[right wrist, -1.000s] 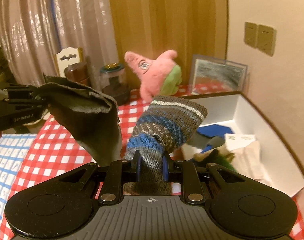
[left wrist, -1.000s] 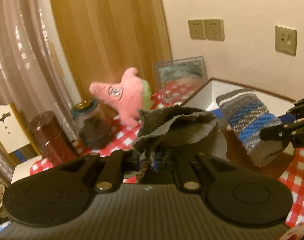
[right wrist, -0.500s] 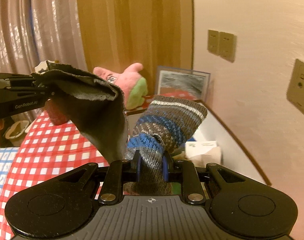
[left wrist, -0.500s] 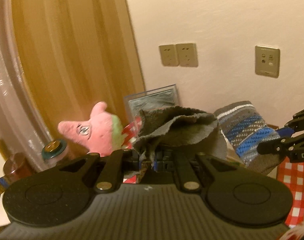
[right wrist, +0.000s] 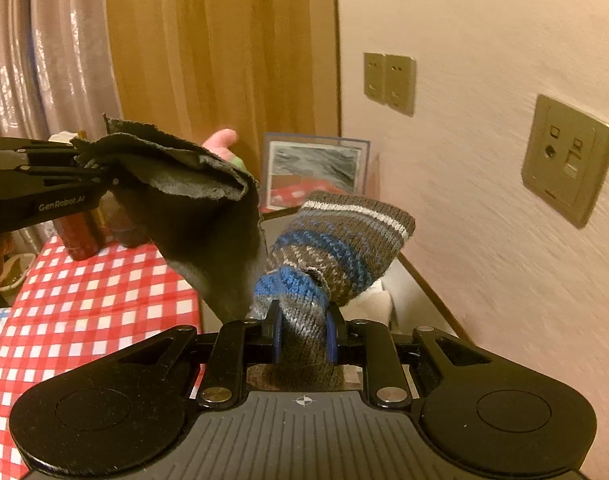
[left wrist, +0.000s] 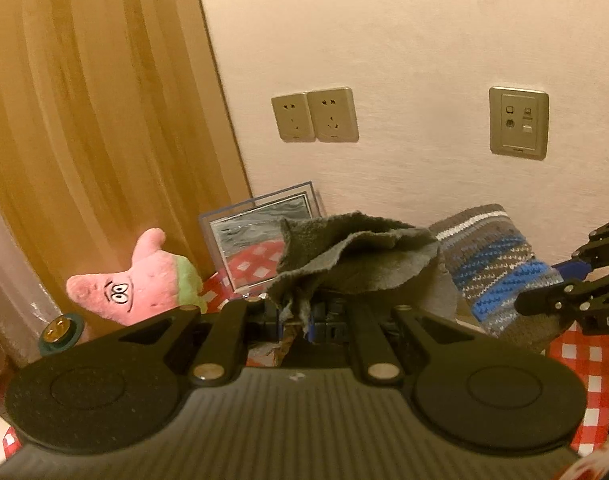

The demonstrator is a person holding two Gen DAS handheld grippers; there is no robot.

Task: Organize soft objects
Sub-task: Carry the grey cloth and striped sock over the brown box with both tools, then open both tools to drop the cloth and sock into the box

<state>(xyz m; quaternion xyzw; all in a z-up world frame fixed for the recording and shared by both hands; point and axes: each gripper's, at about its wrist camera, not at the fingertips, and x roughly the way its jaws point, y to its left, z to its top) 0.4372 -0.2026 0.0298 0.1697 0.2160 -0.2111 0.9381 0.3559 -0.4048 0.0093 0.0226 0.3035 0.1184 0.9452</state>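
Since a second ago both held cloths have swung toward the wall, so the white box seen then is now almost hidden and the pink star-shaped plush toy (left wrist: pixel 140 292) sits lower left in the left wrist view. The dark grey fleece cloth (left wrist: pixel 356 256) hangs pinched in the left hand-held gripper (left wrist: pixel 296 322), whose jaws are clamped together on a bunched edge. Just right of that cloth, the striped brown, grey and blue knitted sock (right wrist: pixel 336 240) stands up from the right hand-held gripper (right wrist: pixel 302 340), whose jaws are clamped on its lower part; the two fabrics touch or nearly touch. Behind the grey cloth a framed picture (left wrist: pixel 260 236) leans against the wall, with beige wall sockets (left wrist: pixel 314 116) above it. To the cloth's left, a bench with a red-and-white checked covering (right wrist: pixel 88 312) carries dark jars (right wrist: pixel 82 236).
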